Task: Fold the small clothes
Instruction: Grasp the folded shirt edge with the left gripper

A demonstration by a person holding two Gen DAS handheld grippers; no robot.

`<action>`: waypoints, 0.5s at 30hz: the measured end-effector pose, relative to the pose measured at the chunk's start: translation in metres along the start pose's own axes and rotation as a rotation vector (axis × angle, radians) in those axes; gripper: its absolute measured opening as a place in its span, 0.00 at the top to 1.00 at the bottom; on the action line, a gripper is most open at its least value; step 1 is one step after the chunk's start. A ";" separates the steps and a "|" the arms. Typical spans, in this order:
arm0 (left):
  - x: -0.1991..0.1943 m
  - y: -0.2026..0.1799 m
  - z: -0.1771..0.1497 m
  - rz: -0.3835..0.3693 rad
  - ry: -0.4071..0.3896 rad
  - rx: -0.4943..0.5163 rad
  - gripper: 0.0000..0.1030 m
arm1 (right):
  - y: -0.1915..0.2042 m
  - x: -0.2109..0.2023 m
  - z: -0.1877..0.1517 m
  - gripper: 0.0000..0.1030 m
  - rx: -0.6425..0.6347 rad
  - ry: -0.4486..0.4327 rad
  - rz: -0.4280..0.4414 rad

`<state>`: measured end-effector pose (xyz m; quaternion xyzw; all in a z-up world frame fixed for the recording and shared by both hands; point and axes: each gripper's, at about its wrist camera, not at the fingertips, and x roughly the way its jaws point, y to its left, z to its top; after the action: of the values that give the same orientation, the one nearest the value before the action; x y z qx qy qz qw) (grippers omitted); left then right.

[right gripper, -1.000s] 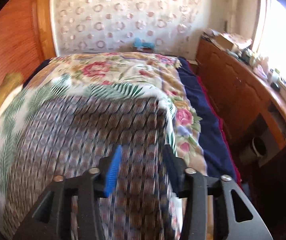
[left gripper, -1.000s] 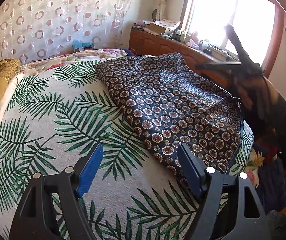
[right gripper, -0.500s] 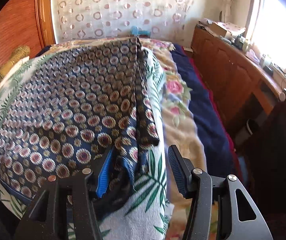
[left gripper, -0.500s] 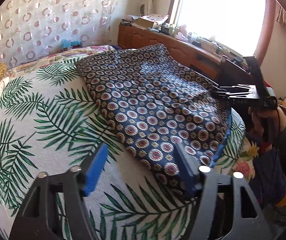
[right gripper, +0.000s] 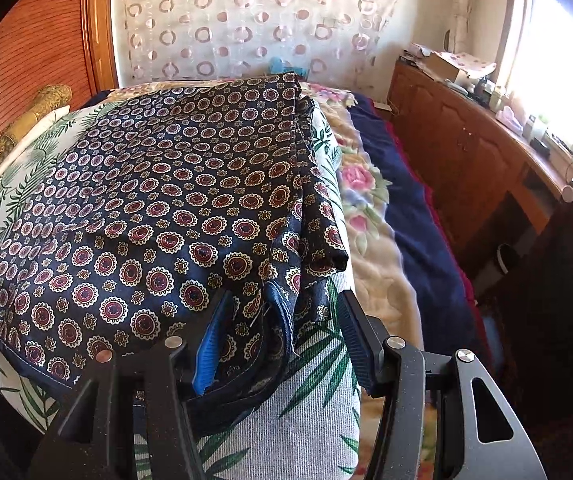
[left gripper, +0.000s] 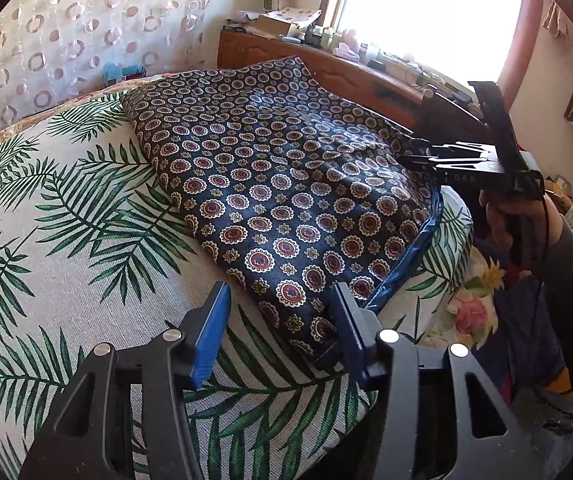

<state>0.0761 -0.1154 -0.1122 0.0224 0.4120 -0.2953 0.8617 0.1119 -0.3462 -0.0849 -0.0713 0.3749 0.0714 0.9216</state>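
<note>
A dark blue garment with red and cream medallions lies spread on a palm-leaf cloth. It also shows in the right wrist view, with its right side doubled over in a long fold. My left gripper is open, its jaws either side of the garment's near corner, just above it. My right gripper is open over the near bunched corner of the garment, with the cloth between its jaws. The right gripper also shows in the left wrist view at the garment's right edge.
The palm-leaf cloth covers a raised surface on a bed with a floral blanket. A wooden cabinet with clutter stands under the window. A gold bolster lies by the wooden headboard.
The garment has come down flat on the palm-leaf cloth. Both grippers have moved in toward its near corners. The right gripper has lowered to the garment's edge.
</note>
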 end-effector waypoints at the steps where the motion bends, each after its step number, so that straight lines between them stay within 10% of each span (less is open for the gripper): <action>1: 0.000 0.000 0.000 0.001 -0.002 0.000 0.48 | -0.001 0.003 0.000 0.46 0.004 -0.001 0.004; 15: 0.000 -0.002 -0.003 0.002 -0.022 0.018 0.80 | -0.013 0.009 -0.005 0.38 0.081 -0.013 0.031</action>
<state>0.0728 -0.1159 -0.1138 0.0273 0.3997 -0.2982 0.8664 0.1178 -0.3591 -0.0936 -0.0275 0.3725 0.0709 0.9249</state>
